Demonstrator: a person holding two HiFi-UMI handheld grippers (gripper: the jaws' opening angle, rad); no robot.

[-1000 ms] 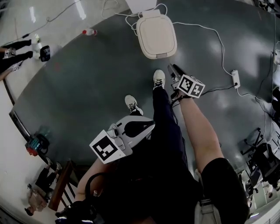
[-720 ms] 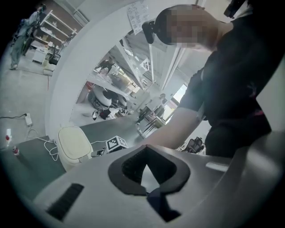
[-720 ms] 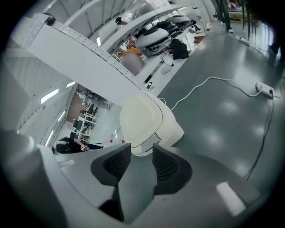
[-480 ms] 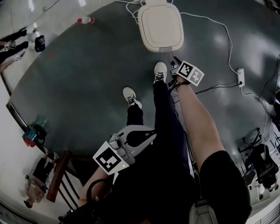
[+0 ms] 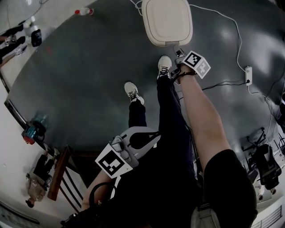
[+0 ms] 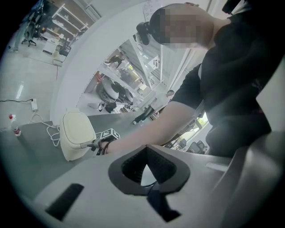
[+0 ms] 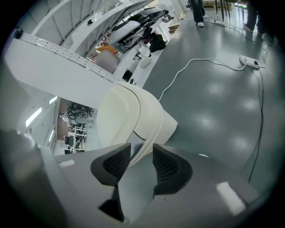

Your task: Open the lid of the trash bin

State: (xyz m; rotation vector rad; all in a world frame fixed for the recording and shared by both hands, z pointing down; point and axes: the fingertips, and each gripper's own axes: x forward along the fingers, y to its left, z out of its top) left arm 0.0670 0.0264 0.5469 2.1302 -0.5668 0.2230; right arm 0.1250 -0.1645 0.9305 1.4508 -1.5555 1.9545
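Cream lid (image 7: pixel 116 118) between just-opened fingers (image 7: pixel 165 167) of right gripper (image 7: pixel 141 149), arm outstretched; left gripper (image 6: pixel 145 151) clenched.

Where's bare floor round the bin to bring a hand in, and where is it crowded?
Free: the wide dark floor left of the trash bin, bordered by the bottle and the person's shoes. Crowded: the bin's right side, where a white cable runs to a power strip.

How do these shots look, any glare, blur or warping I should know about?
Head view: strong fisheye bend, dim grey floor, the person's dark clothes nearly black. Right gripper view: lamp glare spots on the floor, trash bin sharp, black round vignette. Left gripper view: washed-out bright background, a mosaic patch over the face.
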